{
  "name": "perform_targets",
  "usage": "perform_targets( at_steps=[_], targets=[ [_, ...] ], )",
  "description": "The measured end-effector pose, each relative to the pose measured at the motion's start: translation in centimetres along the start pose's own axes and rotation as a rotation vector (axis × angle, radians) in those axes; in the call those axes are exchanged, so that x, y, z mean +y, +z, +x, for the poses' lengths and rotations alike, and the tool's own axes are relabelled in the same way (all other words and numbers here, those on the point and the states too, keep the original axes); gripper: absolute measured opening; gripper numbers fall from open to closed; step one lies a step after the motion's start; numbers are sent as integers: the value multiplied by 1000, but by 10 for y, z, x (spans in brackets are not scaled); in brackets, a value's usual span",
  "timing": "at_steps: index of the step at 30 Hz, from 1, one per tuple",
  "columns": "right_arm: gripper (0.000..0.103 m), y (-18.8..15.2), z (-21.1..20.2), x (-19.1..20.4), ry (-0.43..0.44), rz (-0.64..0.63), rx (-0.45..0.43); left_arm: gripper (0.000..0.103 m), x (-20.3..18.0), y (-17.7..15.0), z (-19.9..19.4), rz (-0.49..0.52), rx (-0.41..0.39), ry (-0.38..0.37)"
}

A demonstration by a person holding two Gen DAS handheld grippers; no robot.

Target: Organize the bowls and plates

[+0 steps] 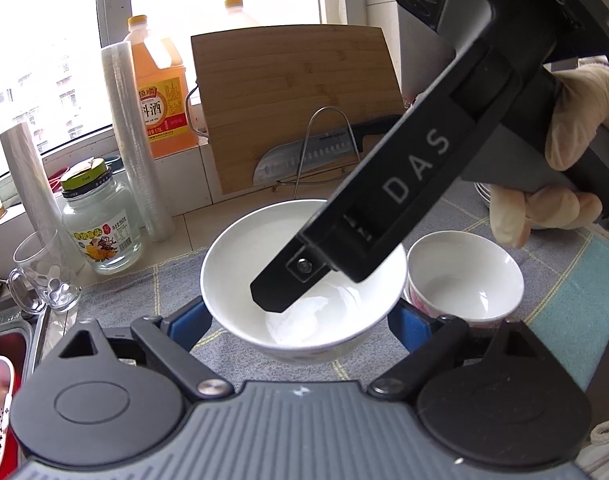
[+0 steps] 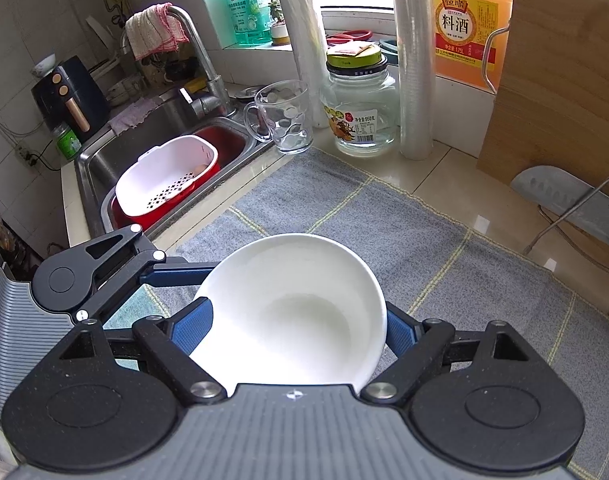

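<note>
Jaws of both grippers clamp white bowls: left gripper [image 1: 300,320] angled down, right gripper [image 2: 300,330] steeper, gloved hand [image 1: 572,136] gripping.

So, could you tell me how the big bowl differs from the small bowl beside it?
The big bowl is wider than the small bowl. The big bowl sits between the left gripper's fingers; the small bowl stands free on the cloth. Both are white inside, upright and empty.
</note>
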State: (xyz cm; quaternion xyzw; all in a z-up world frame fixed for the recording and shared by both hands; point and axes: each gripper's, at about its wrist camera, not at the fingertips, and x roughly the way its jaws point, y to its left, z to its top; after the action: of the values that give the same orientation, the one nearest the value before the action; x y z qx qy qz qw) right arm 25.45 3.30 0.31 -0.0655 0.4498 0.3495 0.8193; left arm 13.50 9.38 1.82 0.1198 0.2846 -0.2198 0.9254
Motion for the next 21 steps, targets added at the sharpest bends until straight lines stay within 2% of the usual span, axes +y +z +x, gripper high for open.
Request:
perform_targets(
  at_steps=[21],
  targets=[
    [92, -60, -61, -19, -140, 129, -58, 94, -51, 12, -1, 114, -28, -158]
  ],
)
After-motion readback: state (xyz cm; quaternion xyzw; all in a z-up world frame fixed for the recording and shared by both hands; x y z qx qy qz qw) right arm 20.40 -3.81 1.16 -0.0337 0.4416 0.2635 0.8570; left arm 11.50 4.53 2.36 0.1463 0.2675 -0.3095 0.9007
